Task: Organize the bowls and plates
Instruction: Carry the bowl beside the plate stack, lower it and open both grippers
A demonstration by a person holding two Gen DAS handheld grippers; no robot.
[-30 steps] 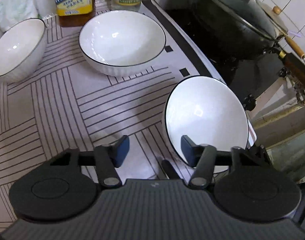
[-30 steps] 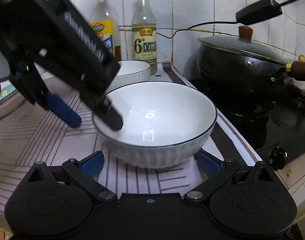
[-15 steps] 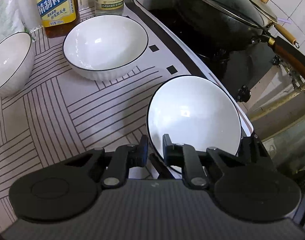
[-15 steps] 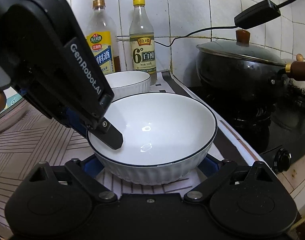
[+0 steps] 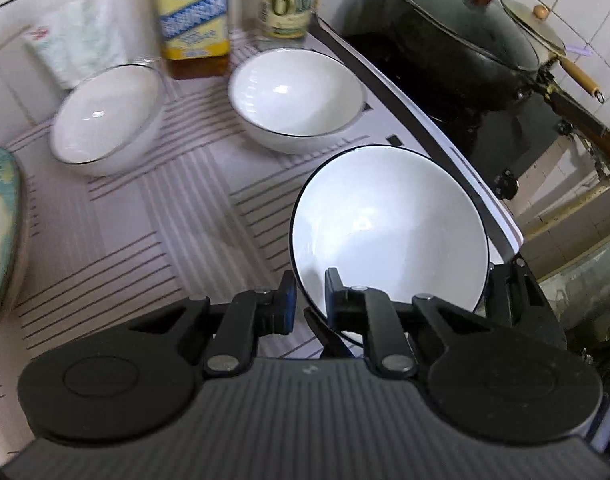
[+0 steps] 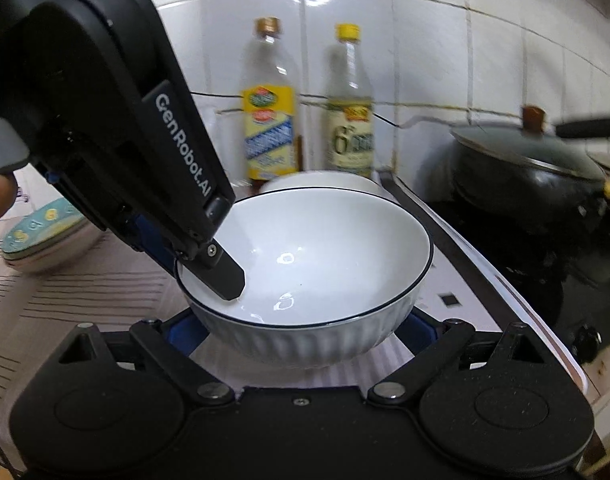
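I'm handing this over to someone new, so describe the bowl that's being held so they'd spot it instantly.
Start at the black wok on the stove, then come to the near counter edge beside it. The held bowl is white with a thin dark rim. Unlike the two similar bowls resting nearer the bottles, the left gripper has its jaws clamped on its rim.

Near bowl (image 5: 389,224): on counter (image 5: 125,216), beside stove (image 5: 485,120).
Two bowls (image 5: 297,96): behind it.
Bottles (image 5: 193,8): behind those, at the wall.

A home kitchen is showing here: a lidded black wok (image 6: 525,168) is sitting on a gas stove (image 5: 485,128), bottles (image 6: 269,120) standing against white wall tiles (image 6: 425,40).
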